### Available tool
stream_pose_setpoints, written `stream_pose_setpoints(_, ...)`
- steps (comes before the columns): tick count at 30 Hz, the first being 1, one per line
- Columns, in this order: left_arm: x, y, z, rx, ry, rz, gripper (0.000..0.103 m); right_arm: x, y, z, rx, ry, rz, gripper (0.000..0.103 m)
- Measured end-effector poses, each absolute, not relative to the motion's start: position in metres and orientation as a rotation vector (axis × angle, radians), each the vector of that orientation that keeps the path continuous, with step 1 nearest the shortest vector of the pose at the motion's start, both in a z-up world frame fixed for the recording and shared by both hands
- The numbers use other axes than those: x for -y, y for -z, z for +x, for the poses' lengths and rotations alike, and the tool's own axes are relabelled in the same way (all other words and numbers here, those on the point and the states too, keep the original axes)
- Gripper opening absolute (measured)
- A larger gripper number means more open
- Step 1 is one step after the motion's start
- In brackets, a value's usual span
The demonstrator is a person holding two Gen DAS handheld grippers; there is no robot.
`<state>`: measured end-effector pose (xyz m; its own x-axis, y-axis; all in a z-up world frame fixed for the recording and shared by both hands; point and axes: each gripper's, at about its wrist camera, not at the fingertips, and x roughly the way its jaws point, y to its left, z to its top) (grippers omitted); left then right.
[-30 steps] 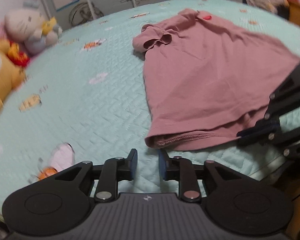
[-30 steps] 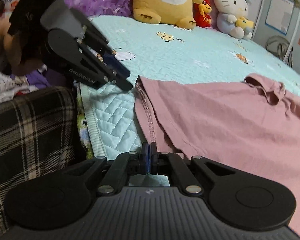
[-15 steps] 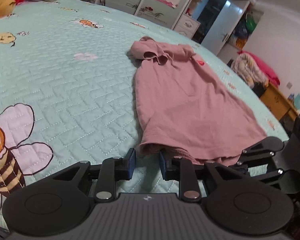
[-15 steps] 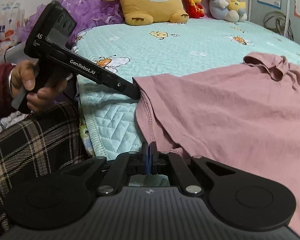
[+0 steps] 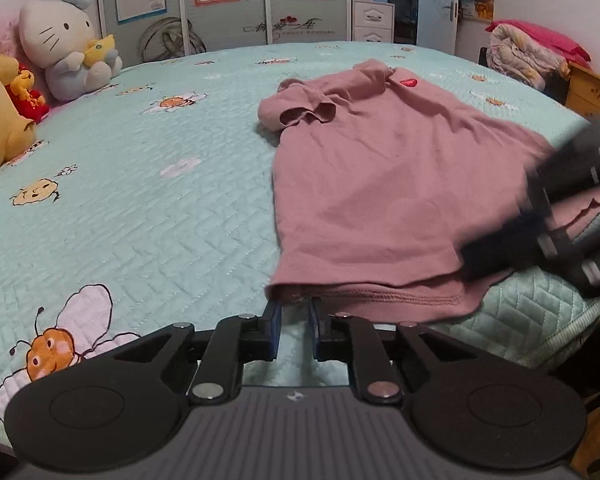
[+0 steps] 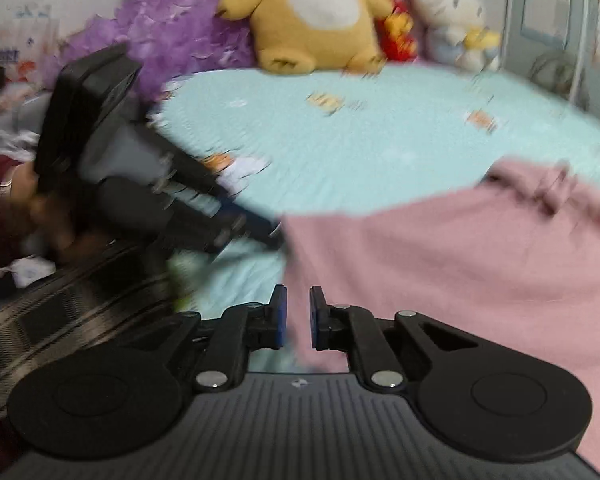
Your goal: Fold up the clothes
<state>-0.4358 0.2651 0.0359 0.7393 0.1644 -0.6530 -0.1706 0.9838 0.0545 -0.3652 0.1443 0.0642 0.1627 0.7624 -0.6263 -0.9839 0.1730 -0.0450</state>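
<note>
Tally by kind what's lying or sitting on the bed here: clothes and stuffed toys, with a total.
Clothes: 1, the pink shirt
Stuffed toys: 3, the white cat, the yellow bear and a small red-and-yellow toy between them
Total: 4

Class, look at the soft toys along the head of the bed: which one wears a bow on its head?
The white cat plush, holding a small yellow toy. The yellow bear beside it has a bare head.
</note>
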Motion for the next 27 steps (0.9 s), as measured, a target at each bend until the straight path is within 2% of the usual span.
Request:
stream_pose_setpoints(2,-0.268,-0.035,-0.437,-0.707,-0.2,-0.021,0.015,-0.159,-0.063,-0.371,-0.441,-1.303,-0.619,0.013)
stream_pose_setpoints(8,-0.273,-0.038,-0.44,-0.686,-0.206,-0.063,0.015,-0.181,-0.036,-0.389,-0.331,-1.279,-0.884,0.014)
stream_pose_setpoints(12,-0.271,-0.039,-0.44,-0.68,-0.207,-0.071,0.015,-0.175,-0.025,-0.395,-0.324,-1.246,-0.941,0.023)
stream_pose_setpoints(14,-0.271,-0.039,-0.442,-0.678,-0.211,-0.078,0.015,-0.172,-0.021,-0.396,-0.294,-1.219,-0.973,0.024)
stream_pose_setpoints(17,-0.264,-0.039,-0.443,-0.673,-0.22,-0.067,0.018,-0.173,-0.016,-0.398,-0.246,-1.177,-1.009,0.02)
stream_pose_setpoints(18,-0.262,-0.04,-0.444,-0.671,-0.223,-0.062,0.022,-0.173,-0.015,-0.398,-0.233,-1.162,-1.013,0.006)
stream_pose_setpoints(19,-0.26,-0.04,-0.444,-0.669,-0.226,-0.057,0.024,-0.172,-0.014,-0.398,-0.22,-1.146,-1.015,0.0)
stream_pose_setpoints(24,-0.247,-0.041,-0.446,-0.658,-0.234,-0.027,0.041,-0.155,-0.03,-0.379,-0.279,-1.08,-0.85,0.0)
stream_pose_setpoints(27,-0.241,-0.044,-0.442,-0.646,-0.211,-0.007,0.044,-0.146,-0.035,-0.365,-0.339,-1.041,-0.776,0.0)
